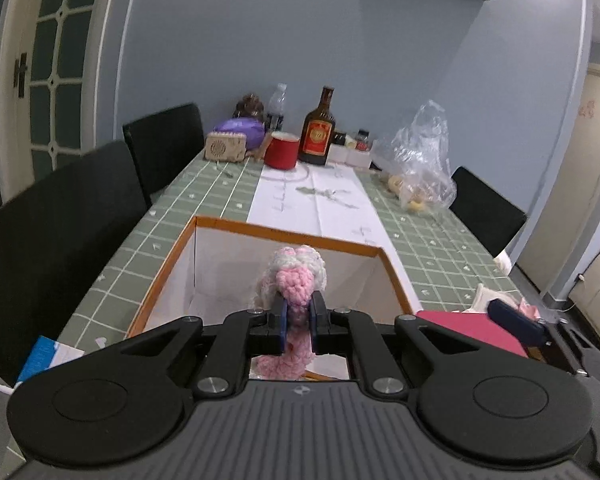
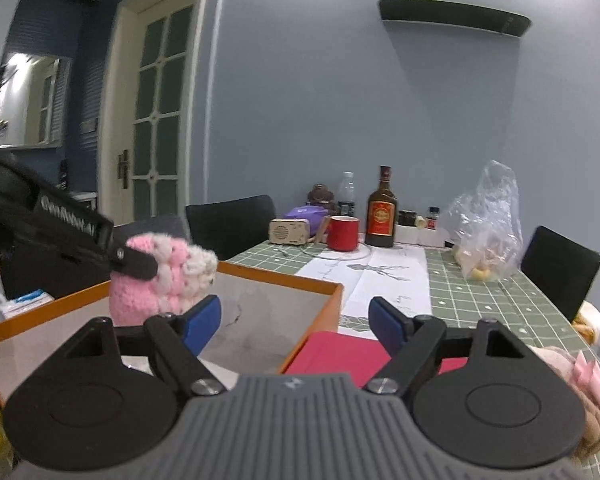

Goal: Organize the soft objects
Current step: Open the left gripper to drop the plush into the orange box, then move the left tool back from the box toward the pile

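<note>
The pink-and-white knitted toy (image 1: 294, 284) hangs above the open orange-rimmed box (image 1: 288, 236), its long axis dangling down toward the white interior. The left gripper (image 1: 298, 314) pinches it tight between the blue pads, directly over the box. The right gripper (image 2: 296, 320) waits beside the box, fingers spread and empty, over a red folder (image 2: 340, 350).
</note>
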The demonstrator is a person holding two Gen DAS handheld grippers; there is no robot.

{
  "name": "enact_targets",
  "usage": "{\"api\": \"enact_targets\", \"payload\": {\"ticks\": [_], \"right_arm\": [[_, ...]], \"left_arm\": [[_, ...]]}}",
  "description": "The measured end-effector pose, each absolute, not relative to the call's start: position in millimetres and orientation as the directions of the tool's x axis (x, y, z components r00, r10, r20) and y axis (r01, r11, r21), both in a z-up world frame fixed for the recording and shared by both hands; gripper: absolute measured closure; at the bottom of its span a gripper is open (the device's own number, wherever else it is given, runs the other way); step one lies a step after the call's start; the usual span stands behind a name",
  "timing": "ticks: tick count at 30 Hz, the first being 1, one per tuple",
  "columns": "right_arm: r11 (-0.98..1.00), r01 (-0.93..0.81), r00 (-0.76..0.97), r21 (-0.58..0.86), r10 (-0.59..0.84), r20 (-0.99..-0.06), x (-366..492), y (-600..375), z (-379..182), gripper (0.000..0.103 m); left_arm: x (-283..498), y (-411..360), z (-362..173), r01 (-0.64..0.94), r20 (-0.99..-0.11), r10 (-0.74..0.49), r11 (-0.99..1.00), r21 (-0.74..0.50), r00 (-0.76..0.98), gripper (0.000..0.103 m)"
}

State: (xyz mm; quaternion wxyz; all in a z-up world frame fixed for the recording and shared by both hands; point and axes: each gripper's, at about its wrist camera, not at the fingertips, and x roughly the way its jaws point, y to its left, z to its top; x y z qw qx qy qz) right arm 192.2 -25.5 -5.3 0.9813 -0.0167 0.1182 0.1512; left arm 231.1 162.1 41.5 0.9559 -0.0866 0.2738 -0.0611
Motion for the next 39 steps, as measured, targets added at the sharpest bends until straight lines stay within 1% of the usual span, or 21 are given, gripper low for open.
{"api": "enact_targets", "payload": {"ticks": [7,13,16,20,21,23,25,26,29,31,33,35,39], "right_arm": [[0.961,-0.278,0.934,0.012,0.273,-0.232,195.8,-27.3,-6.6,0.023],[0.970,-0.241,0.944,0.038,0.243,-0.224,196.8,-29.6,-6.6,0.023],[0.973,-0.229,0.949,0.031,0.230,-0.216,195.5,-28.6,-7.1,0.023],[0.974,-0.226,0.949,0.031,0.228,-0.216,194.0,-26.8,-8.5,0.023],[0.974,-0.223,0.950,0.036,0.226,-0.217,194.3,-26.6,-8.7,0.023],[0.976,-0.216,0.951,0.038,0.219,-0.218,194.6,-26.5,-9.9,0.023],[0.976,-0.213,0.952,0.034,0.215,-0.219,195.0,-26.1,-10.0,0.023],[0.977,-0.212,0.952,0.034,0.214,-0.219,195.1,-26.2,-10.1,0.023],[0.976,-0.213,0.952,0.038,0.216,-0.215,195.2,-26.3,-9.0,0.023],[0.975,-0.218,0.951,0.037,0.220,-0.217,195.6,-25.9,-8.4,0.023],[0.975,-0.219,0.950,0.038,0.222,-0.217,195.7,-25.8,-8.6,0.023],[0.975,-0.217,0.951,0.040,0.221,-0.217,196.1,-26.2,-9.1,0.023],[0.976,-0.213,0.951,0.052,0.219,-0.217,197.0,-28.3,-8.2,0.023]], "left_arm": [[242.9,156.6,35.6,0.094,-0.537,-0.229,0.959,-0.266,0.812,0.091],[251.1,148.0,29.0,0.078,-0.546,-0.163,0.981,-0.176,0.822,0.091],[257.9,141.0,20.9,0.048,-0.567,-0.103,0.993,-0.112,0.817,0.091],[261.3,141.5,13.3,0.026,-0.570,-0.083,0.994,-0.107,0.818,0.090],[259.2,142.0,14.1,0.024,-0.561,-0.080,0.994,-0.107,0.824,0.088],[252.5,140.7,17.3,0.015,-0.524,-0.058,0.996,-0.087,0.850,0.073],[244.5,140.0,21.3,0.004,-0.478,-0.030,0.998,-0.056,0.878,0.021],[241.2,140.1,23.4,-0.004,-0.455,-0.019,0.999,-0.049,0.890,0.015],[232.0,145.4,31.9,-0.070,-0.423,0.043,0.996,-0.048,0.905,0.013],[227.7,152.8,36.4,-0.127,-0.408,0.086,0.989,-0.074,0.909,0.009],[226.9,160.2,39.0,-0.139,-0.414,0.090,0.986,-0.090,0.906,0.009],[227.0,163.7,40.6,-0.141,-0.426,0.093,0.987,-0.080,0.900,0.009],[220.8,170.1,43.6,-0.124,-0.414,0.068,0.986,-0.109,0.908,0.009]]}}
